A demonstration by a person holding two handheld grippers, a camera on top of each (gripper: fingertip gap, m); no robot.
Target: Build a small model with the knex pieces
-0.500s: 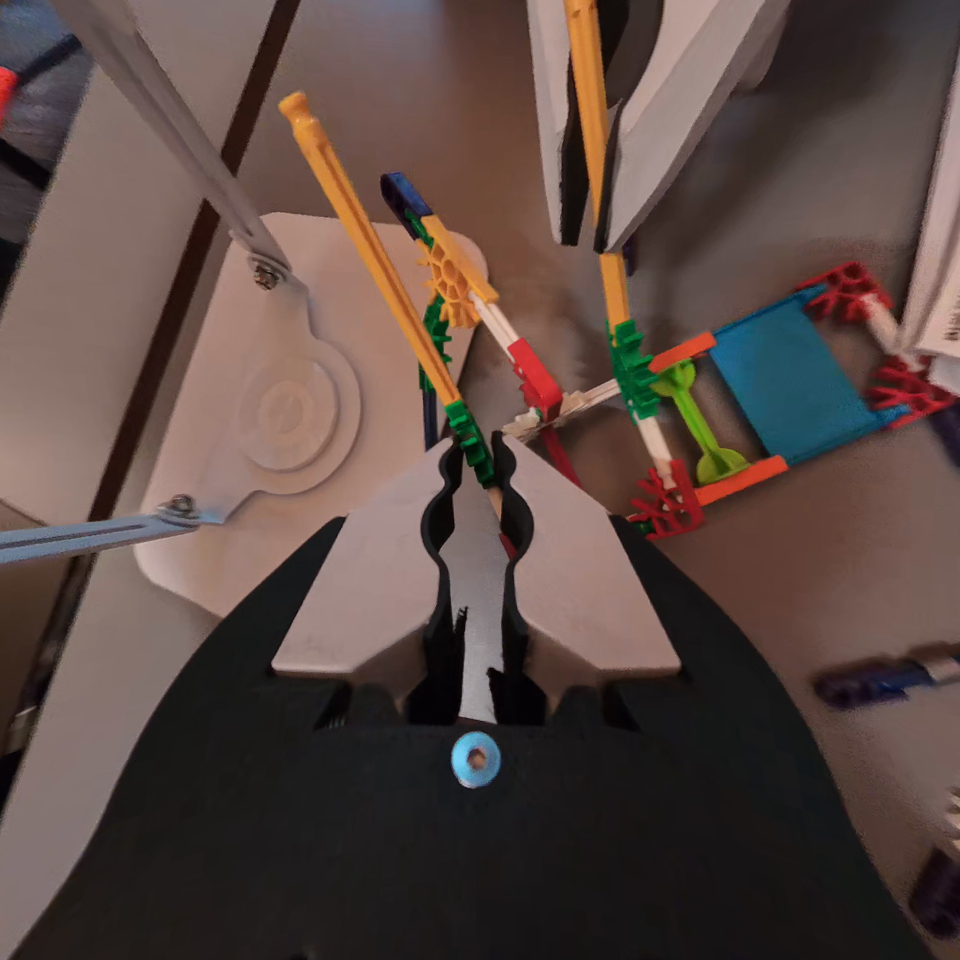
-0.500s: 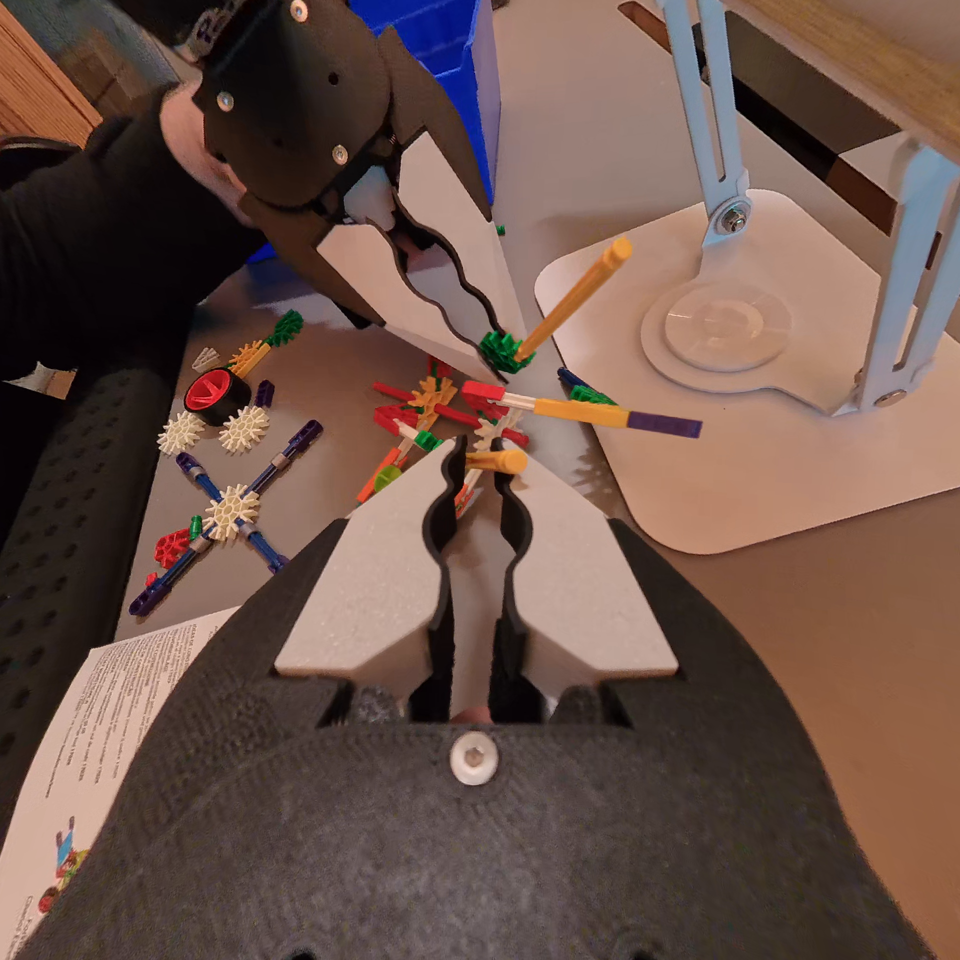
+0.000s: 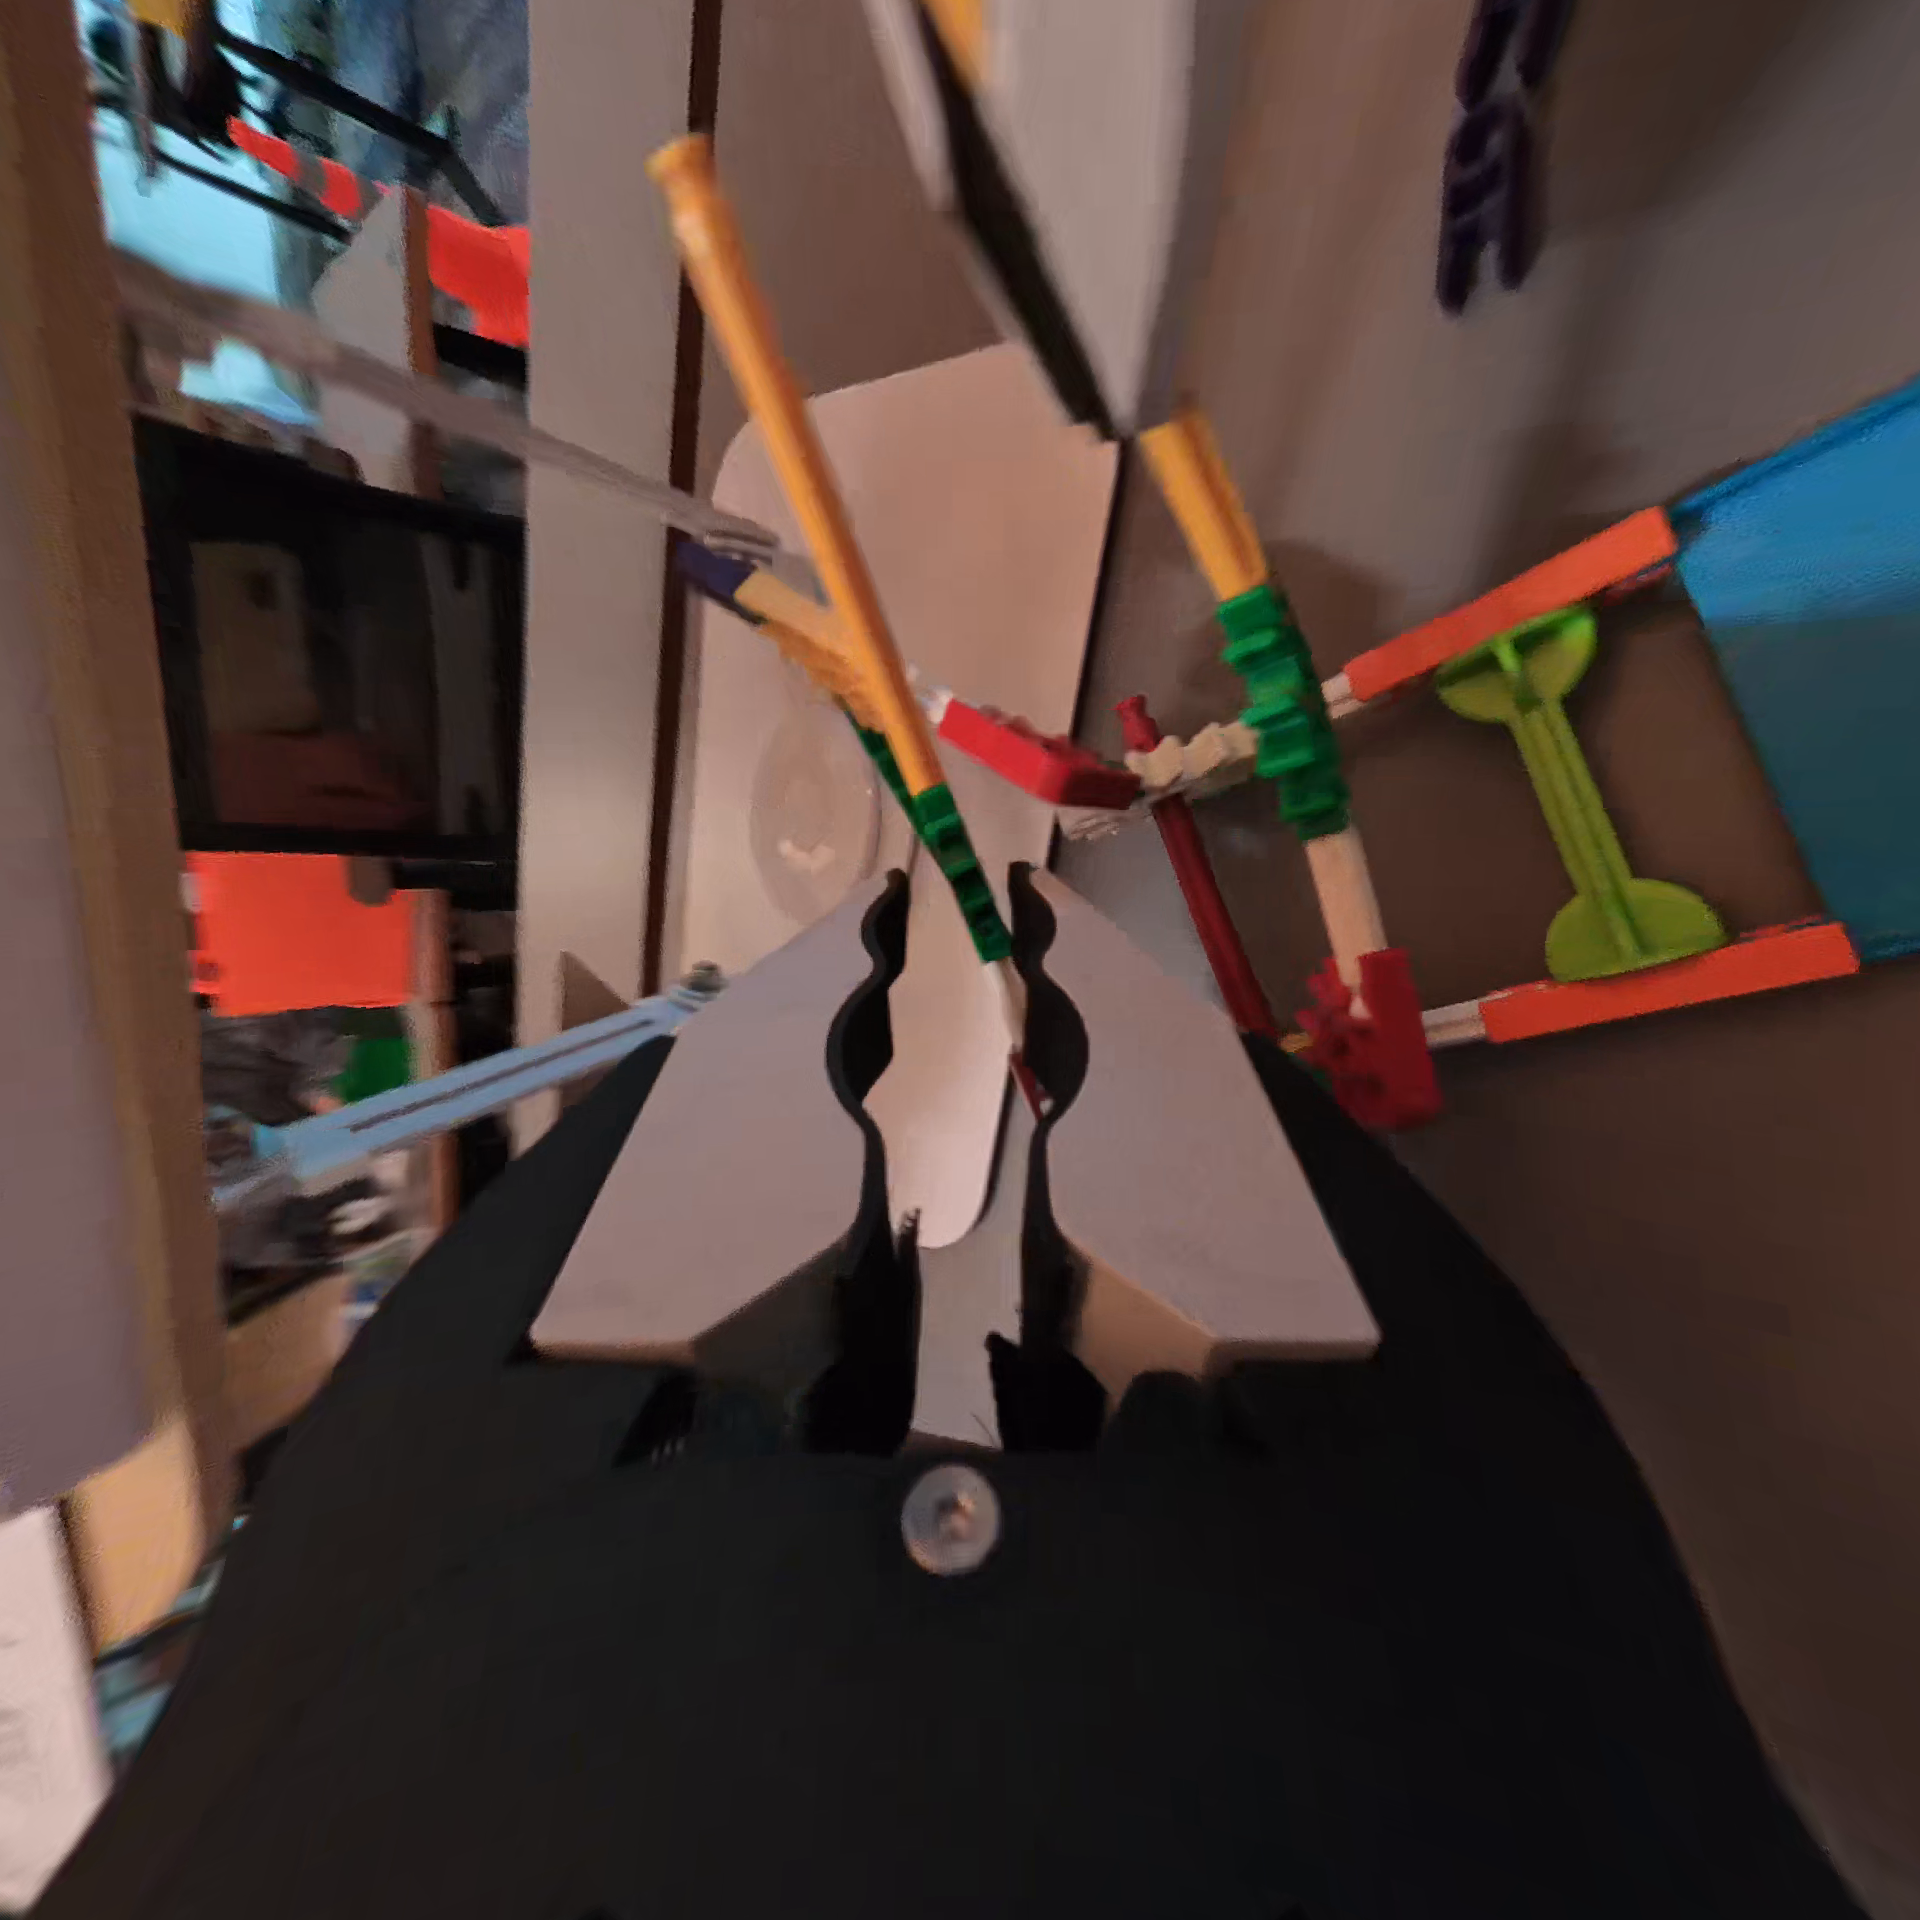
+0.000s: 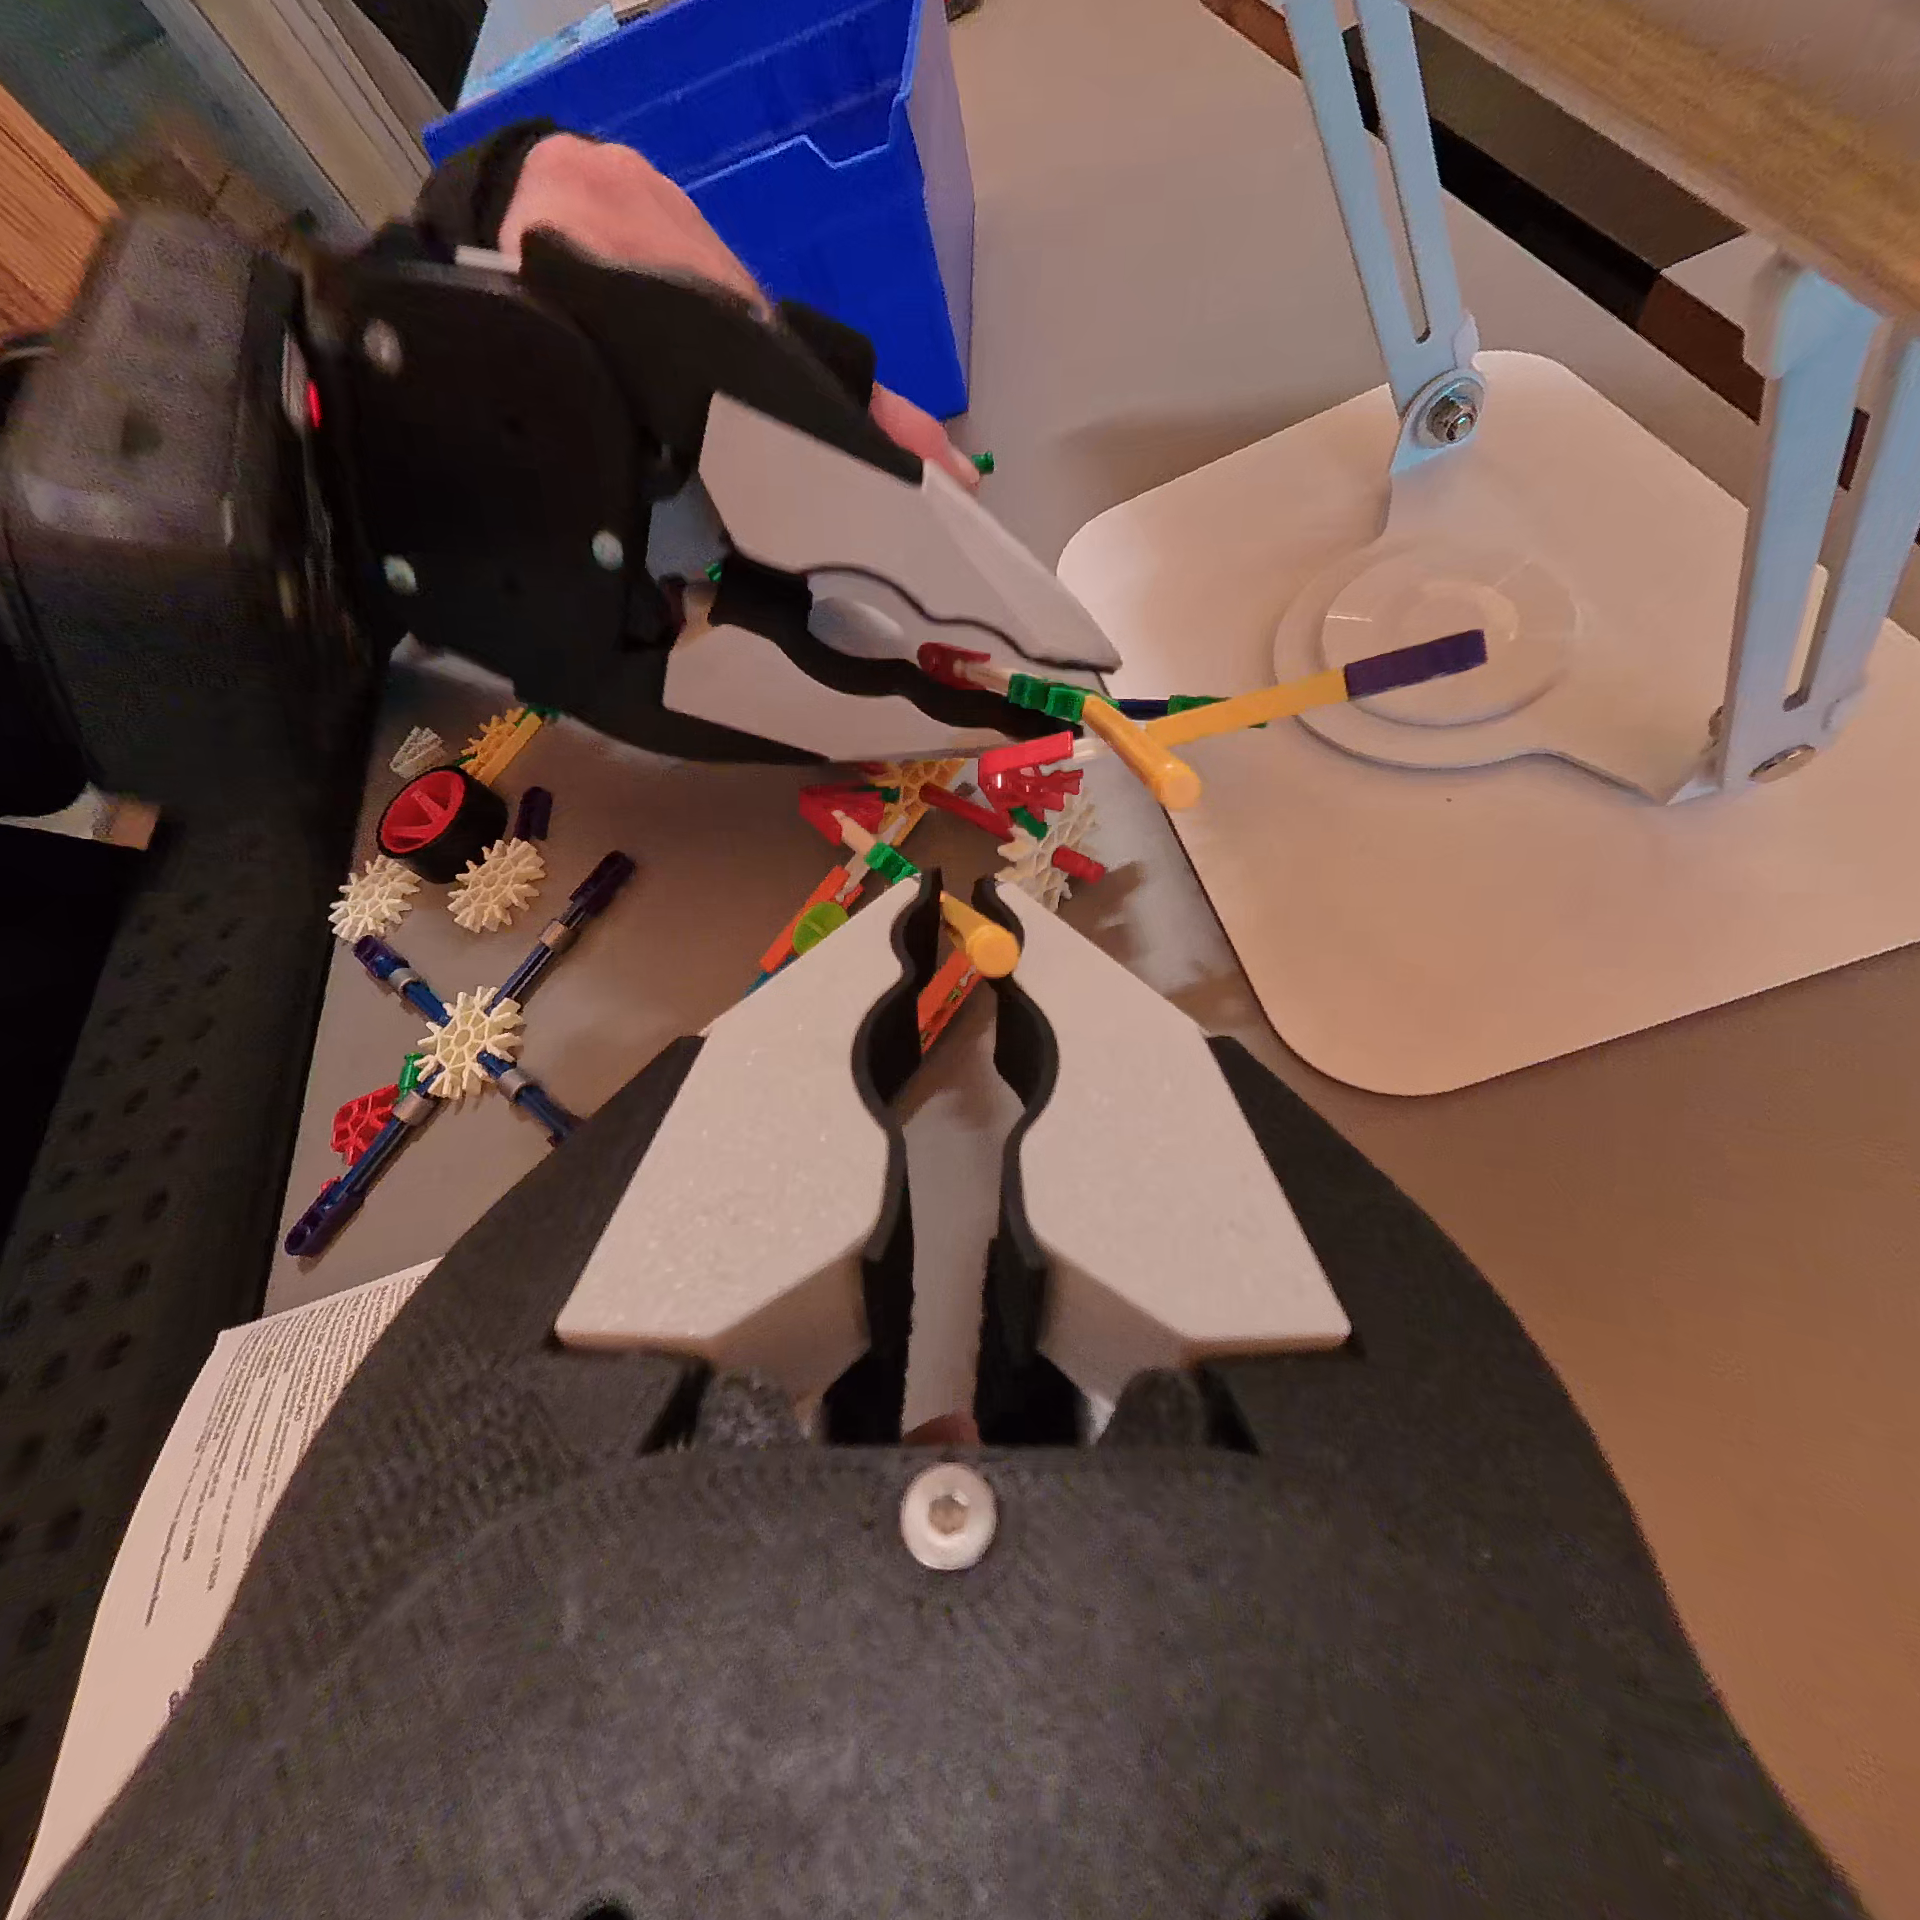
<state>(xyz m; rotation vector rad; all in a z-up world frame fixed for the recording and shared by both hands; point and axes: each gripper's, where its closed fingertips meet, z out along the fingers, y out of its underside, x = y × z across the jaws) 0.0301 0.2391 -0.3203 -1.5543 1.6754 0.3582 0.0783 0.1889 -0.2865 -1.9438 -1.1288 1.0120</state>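
Left gripper (image 4: 997, 696) rolled over, now lying sideways, its yellow rod (image 4: 1138, 743) swung from pointing up-right toward the camera, low over the toy pile (image 4: 935, 810). Left wrist view now blurred, showing shelving (image 3: 332, 644).

Glossy plastic rods (image 4: 1226, 712), matt white stand base (image 4: 1507, 883), printed paper sheet (image 4: 223, 1475).
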